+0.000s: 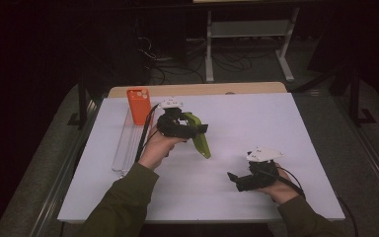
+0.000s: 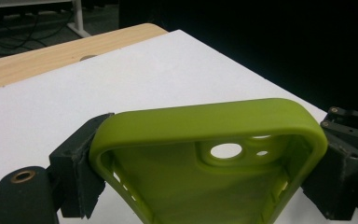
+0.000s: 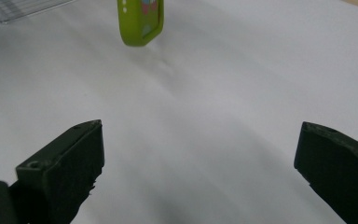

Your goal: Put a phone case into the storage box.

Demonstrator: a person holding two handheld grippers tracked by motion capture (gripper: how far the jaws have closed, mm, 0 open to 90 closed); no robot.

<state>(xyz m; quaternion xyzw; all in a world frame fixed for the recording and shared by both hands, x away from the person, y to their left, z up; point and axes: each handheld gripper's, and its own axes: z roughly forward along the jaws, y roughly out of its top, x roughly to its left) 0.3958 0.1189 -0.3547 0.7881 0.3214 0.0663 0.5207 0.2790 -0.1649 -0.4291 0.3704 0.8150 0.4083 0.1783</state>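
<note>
Green phone case [image 1: 201,137], tilted, gripped

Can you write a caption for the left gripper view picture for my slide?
Left tongs squeeze a green phone case above the white table.

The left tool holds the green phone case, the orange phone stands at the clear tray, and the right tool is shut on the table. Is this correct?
Not quite: the right tool is open, not shut. The right gripper view shows its jaws standing wide apart with nothing between them. The rest holds: the left tool grips the green case, and the orange phone stands at the clear tray.
</note>
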